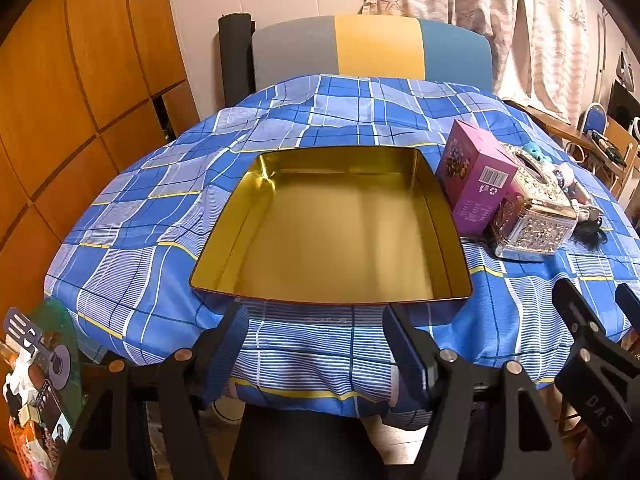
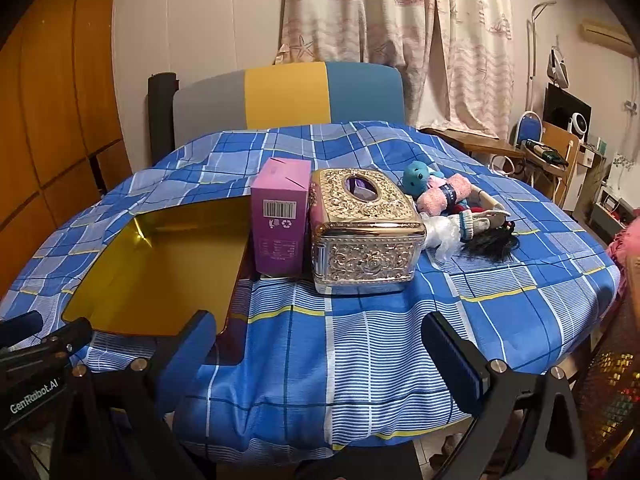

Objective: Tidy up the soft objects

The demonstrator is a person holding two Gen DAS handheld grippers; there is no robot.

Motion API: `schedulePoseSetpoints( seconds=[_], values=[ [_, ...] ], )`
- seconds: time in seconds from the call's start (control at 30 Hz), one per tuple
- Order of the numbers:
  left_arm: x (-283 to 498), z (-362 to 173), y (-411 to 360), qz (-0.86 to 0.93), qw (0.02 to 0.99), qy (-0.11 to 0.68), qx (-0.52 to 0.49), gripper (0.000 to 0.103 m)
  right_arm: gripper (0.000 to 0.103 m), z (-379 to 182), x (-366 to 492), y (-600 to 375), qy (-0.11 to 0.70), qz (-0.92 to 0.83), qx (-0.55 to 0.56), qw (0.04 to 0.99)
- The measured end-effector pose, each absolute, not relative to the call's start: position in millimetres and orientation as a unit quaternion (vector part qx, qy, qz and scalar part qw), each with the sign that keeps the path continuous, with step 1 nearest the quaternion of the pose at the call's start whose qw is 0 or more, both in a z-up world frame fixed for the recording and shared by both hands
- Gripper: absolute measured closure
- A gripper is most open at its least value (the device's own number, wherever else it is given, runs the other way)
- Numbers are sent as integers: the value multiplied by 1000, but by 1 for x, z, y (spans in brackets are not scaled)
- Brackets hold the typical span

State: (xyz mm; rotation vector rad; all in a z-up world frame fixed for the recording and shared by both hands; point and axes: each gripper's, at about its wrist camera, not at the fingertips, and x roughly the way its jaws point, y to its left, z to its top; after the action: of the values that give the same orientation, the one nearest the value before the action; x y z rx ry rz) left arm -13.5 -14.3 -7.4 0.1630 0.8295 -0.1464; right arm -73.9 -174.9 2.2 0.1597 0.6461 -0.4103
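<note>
The soft toys lie in a small heap on the far right of the table, well apart from both grippers: a teal plush, a pink fluffy one and a doll with black hair. The right gripper hangs at the near table edge with its jaws spread wide and nothing between them. A gold tissue box stands between it and the toys. The left gripper is also wide open and empty, just short of the gold tin tray. The tray sits on the blue checked cloth and has nothing in it. A pink carton stands upright just beside the tray's right rim, touching the tissue box.
</note>
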Motion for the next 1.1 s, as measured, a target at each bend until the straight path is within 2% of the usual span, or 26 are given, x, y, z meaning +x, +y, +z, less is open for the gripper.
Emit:
schedulePoseSetpoints(
  seconds=[1.1],
  values=[
    [-12,-15,-20,-74,903,413,90,32,0,-5,-73,-179,324,-191,82,923]
  ],
)
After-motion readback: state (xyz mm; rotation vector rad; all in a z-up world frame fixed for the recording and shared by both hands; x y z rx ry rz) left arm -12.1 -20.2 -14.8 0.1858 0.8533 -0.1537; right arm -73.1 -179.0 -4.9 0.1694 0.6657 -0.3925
